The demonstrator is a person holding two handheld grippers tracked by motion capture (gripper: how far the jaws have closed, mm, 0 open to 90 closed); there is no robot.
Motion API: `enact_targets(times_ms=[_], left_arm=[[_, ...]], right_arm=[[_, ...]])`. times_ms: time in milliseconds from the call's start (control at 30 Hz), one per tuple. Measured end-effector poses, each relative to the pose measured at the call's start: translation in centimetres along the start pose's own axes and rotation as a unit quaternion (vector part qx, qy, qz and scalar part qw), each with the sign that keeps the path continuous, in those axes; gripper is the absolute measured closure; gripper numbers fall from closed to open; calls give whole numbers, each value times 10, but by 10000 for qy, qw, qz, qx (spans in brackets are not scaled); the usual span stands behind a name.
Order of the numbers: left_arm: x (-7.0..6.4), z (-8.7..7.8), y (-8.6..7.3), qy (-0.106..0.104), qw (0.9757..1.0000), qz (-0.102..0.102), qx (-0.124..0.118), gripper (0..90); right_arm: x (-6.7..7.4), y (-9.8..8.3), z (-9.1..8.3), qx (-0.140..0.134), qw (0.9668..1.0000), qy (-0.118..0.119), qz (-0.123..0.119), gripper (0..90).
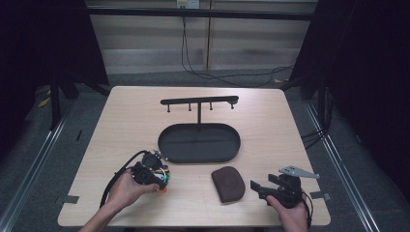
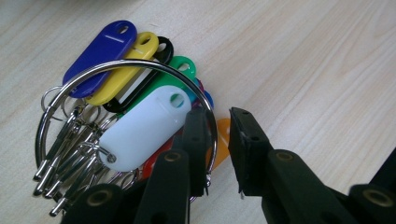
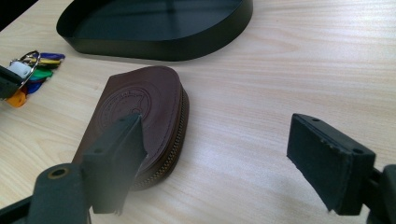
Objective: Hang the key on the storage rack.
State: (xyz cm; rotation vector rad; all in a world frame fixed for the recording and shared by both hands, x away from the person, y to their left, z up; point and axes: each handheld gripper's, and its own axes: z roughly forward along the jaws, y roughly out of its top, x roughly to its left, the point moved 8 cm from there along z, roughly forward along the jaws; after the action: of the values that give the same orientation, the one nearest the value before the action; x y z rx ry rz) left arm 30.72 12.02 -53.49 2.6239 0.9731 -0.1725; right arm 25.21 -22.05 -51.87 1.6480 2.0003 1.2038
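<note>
The metal key ring of glossy plastic tags is straddled by the narrowly parted left claw. The right claw, spread wide, is set beside a brown leather pouch.

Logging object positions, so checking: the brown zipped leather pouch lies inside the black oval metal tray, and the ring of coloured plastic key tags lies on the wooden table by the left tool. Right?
Not quite. The brown zipped leather pouch lies on the wooden table, in front of the black oval metal tray, not inside it; the high view shows this. The ring of coloured plastic key tags is by the left tool.
</note>
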Motion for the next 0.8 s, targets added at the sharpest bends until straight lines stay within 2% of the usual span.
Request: enact_targets(times_ms=[67, 167, 333, 433, 567, 667, 733, 800], left_arm=[[-3, 2, 3, 178, 9997, 55, 186, 758], [-3, 2, 4, 267, 9991, 65, 325, 760], [-4, 3, 7, 531, 9966, 159, 606, 774], [-4, 4, 9, 609, 9957, 139, 680, 818], [-4, 4, 9, 702, 9943, 206, 773, 835], [-2, 4, 10, 599, 9948, 179, 801, 849], [-1, 4, 11, 417, 9964, -21, 740, 837], [-2, 4, 11, 383, 9964, -16, 762, 806]], right_arm=[[0, 0, 0, 4, 10000, -1, -3, 189], [0, 0, 0, 4, 10000, -2, 2, 189], [0, 0, 0, 15, 10000, 2, -7, 189], [0, 0, 0, 16, 10000, 6, -6, 189], [0, 0, 0, 13, 10000, 0, 0, 188], [0, 0, 0, 22, 10000, 2, 2, 186], [0, 0, 0, 28, 10000, 2, -2, 186], [0, 0, 1, 26, 10000, 6, 8, 186]])
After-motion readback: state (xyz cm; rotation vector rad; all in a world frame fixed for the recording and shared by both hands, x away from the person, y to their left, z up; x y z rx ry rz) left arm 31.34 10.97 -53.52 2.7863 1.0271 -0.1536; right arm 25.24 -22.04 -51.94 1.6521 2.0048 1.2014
